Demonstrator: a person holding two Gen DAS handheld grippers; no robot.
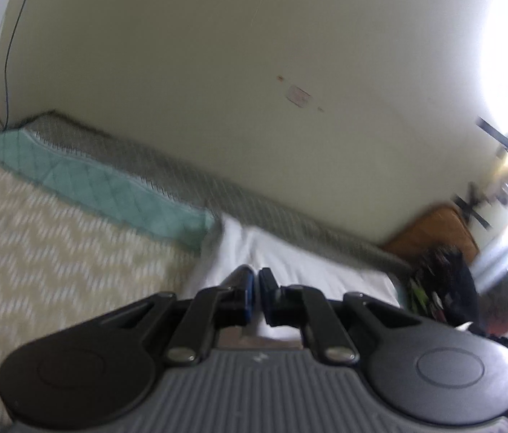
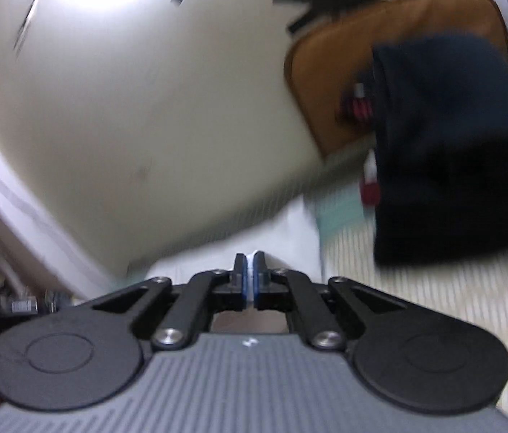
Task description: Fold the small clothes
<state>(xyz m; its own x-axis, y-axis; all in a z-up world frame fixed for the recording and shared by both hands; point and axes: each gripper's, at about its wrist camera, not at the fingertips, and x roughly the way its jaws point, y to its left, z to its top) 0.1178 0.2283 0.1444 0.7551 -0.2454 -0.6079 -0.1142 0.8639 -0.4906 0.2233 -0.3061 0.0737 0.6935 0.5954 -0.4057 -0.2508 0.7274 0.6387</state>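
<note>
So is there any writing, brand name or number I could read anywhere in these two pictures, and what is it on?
No readable text in either view.
Small white mark on the grey body of the left gripper: a logo shape, no letters to be made out.
The same kind of mark on the right gripper: too blurred to read.
Reddish patch on the wall: too small and blurred to tell whether it bears writing.

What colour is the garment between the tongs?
White garment, clearest in the left wrist view.
</note>
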